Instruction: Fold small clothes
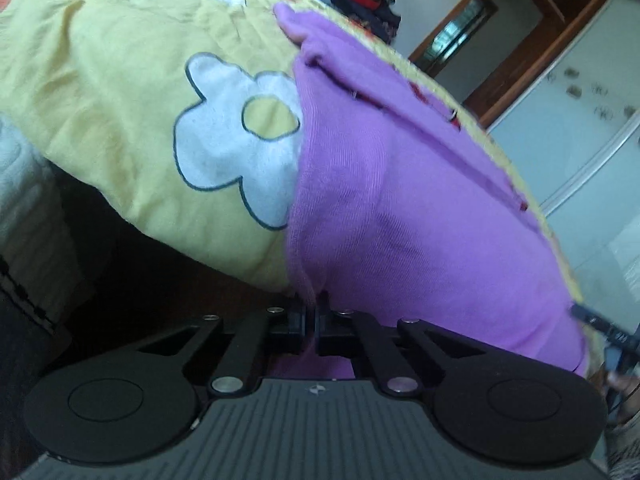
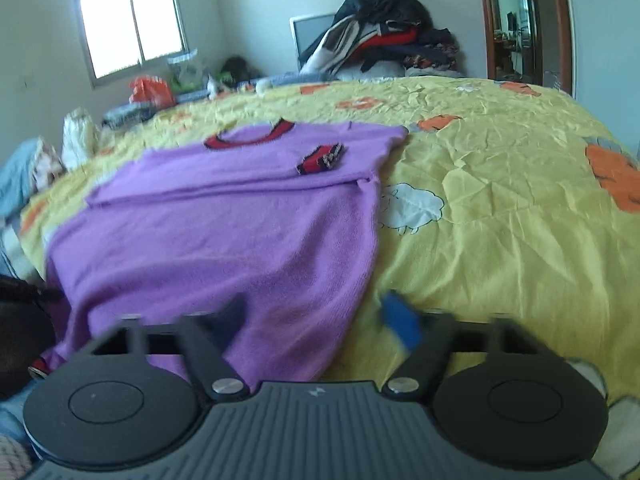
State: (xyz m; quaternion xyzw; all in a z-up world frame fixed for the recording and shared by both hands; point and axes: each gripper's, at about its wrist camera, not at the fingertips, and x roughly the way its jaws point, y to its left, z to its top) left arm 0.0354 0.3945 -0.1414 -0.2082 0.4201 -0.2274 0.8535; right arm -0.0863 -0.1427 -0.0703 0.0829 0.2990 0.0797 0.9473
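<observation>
A purple knitted sweater (image 2: pixel 224 236) lies on the yellow bed cover (image 2: pixel 500 220), its lower part hanging over the near edge. It has a red-and-black collar (image 2: pixel 248 138), and one sleeve is folded across the chest, with the striped cuff (image 2: pixel 320 158) on top. In the left wrist view, my left gripper (image 1: pixel 311 312) is shut on the sweater's (image 1: pixel 400 220) hem at its left edge. My right gripper (image 2: pixel 316 312) is open at the lower right corner of the sweater. One finger is over the purple knit and the blue-padded finger (image 2: pixel 400 320) is over the bed cover.
A heap of dark clothes (image 2: pixel 384 36) sits at the far side of the bed, with bags and an orange sack (image 2: pixel 152 90) under the window (image 2: pixel 128 20). A wooden door frame (image 2: pixel 516 20) stands at the back right. A glass-fronted wardrobe (image 1: pixel 580 120) is beside the bed.
</observation>
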